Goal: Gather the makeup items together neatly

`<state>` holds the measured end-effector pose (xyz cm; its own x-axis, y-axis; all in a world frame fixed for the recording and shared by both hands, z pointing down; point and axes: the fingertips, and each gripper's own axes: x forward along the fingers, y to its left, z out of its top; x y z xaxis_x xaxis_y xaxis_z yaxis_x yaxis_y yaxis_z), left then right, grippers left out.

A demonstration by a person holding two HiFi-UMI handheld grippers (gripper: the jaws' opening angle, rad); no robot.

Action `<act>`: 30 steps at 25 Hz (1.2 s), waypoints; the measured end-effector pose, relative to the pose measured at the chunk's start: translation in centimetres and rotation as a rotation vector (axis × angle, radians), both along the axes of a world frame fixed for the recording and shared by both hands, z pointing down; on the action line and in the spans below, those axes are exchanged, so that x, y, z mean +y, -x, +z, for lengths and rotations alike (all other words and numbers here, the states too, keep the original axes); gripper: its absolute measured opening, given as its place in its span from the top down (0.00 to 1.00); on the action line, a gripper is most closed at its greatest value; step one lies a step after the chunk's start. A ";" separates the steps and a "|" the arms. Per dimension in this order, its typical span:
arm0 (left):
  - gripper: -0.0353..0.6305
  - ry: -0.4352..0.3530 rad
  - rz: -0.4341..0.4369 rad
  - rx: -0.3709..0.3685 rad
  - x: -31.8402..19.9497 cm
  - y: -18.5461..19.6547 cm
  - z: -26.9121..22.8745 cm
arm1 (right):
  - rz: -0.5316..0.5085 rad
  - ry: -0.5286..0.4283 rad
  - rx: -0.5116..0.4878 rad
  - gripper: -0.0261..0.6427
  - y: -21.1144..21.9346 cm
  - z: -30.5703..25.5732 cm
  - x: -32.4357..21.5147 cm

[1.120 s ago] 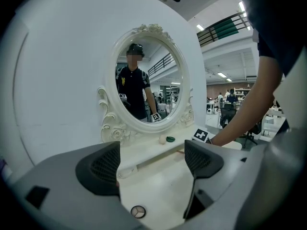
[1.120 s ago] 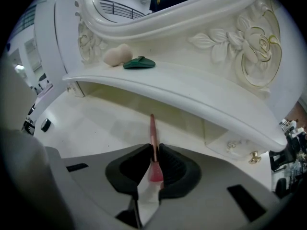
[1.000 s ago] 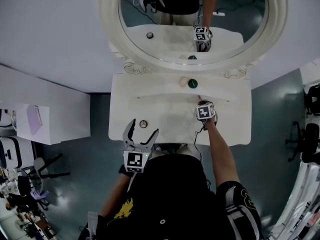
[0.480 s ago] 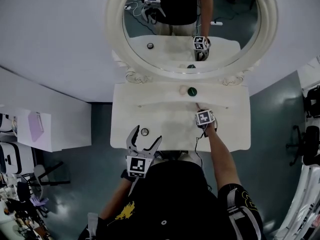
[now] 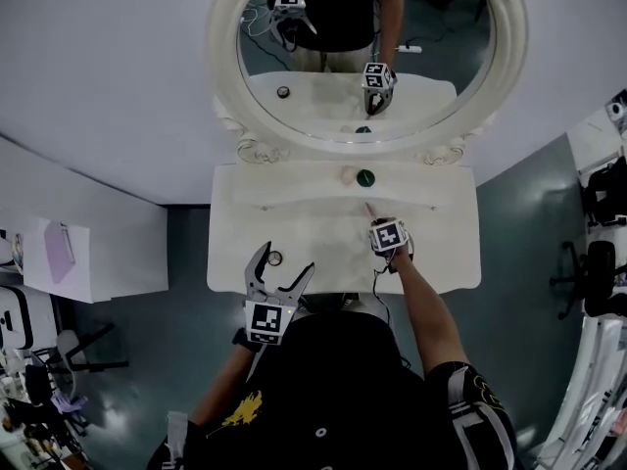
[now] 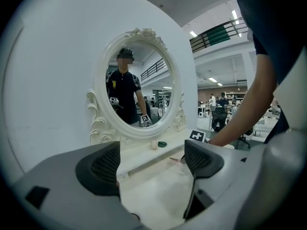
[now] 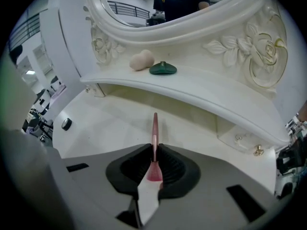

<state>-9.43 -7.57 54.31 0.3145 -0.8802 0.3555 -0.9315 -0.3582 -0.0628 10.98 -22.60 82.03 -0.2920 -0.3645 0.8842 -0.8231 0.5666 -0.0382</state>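
A white vanity table (image 5: pixel 441 253) stands under an oval mirror (image 5: pixel 392 27). On its raised back shelf lie a beige sponge (image 5: pixel 347 175) (image 7: pixel 141 60) and a green compact (image 5: pixel 365 177) (image 7: pixel 163 69), side by side. My right gripper (image 5: pixel 375 217) (image 7: pixel 154 157) is shut on a pink makeup brush (image 7: pixel 155 128) (image 5: pixel 369 209), whose handle points at the shelf. My left gripper (image 5: pixel 284 260) (image 6: pixel 152 164) hovers open at the table's front left. A small round jar (image 5: pixel 275 258) (image 7: pixel 66 124) shows between its fingers in the head view.
Carved roses (image 7: pixel 259 51) decorate the mirror frame's base. A small drawer knob (image 7: pixel 259 151) sits under the shelf at the right. A white cabinet (image 5: pixel 88 253) stands left of the table, and chairs (image 5: pixel 598 282) stand at the far right.
My right gripper, still holding the brush, has moved a little toward the shelf. The left gripper has stayed by the round jar.
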 end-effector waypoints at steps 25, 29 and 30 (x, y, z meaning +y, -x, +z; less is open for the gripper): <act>0.30 -0.017 0.022 0.008 0.7 -0.6 -0.3 | 0.050 -0.123 -0.211 0.87 1.3 -10.0 -2.4; 0.30 -0.012 0.007 0.007 1.3 -0.5 -0.5 | 0.163 -0.107 -0.245 0.87 0.0 -10.5 -3.9; 0.30 -0.012 0.003 0.006 1.3 -0.5 -0.5 | 0.187 -0.105 -0.245 0.87 -0.3 -10.6 -4.5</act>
<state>-8.97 -6.24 53.81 0.3195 -0.8834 0.3427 -0.9308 -0.3604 -0.0613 11.25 -27.07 71.43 -0.4106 -0.5179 0.7505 -0.8870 0.4176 -0.1972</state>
